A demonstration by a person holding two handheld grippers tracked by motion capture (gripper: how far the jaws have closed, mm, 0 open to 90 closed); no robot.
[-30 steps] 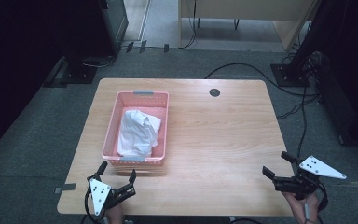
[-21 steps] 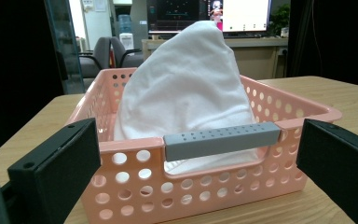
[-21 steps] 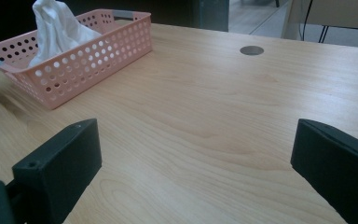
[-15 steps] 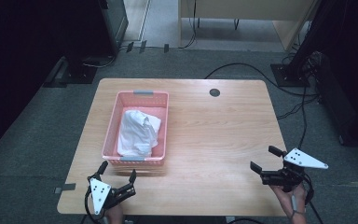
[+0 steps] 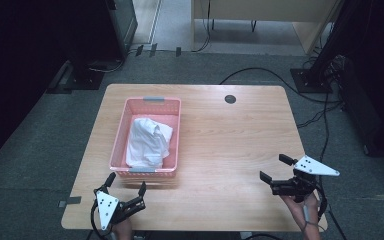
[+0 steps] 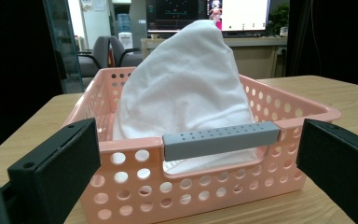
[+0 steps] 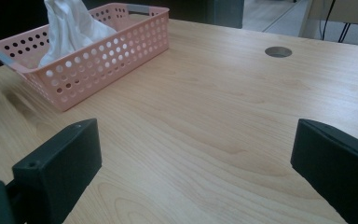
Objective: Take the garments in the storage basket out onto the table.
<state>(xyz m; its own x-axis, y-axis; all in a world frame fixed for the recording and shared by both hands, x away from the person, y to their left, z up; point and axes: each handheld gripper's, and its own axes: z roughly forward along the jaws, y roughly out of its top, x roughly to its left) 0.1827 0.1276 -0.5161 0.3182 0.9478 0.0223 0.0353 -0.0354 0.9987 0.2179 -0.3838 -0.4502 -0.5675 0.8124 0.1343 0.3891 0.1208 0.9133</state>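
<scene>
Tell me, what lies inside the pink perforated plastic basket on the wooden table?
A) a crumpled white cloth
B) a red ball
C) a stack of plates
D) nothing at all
A: a crumpled white cloth is heaped inside the pink perforated plastic basket, rising above its rim in the left gripper view.

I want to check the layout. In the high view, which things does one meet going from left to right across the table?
Left gripper → pink basket with the white cloth inside → round grey cap → right gripper.

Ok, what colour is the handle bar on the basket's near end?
Grey, on the pink basket. The handle bar shows best in the left gripper view.
</scene>
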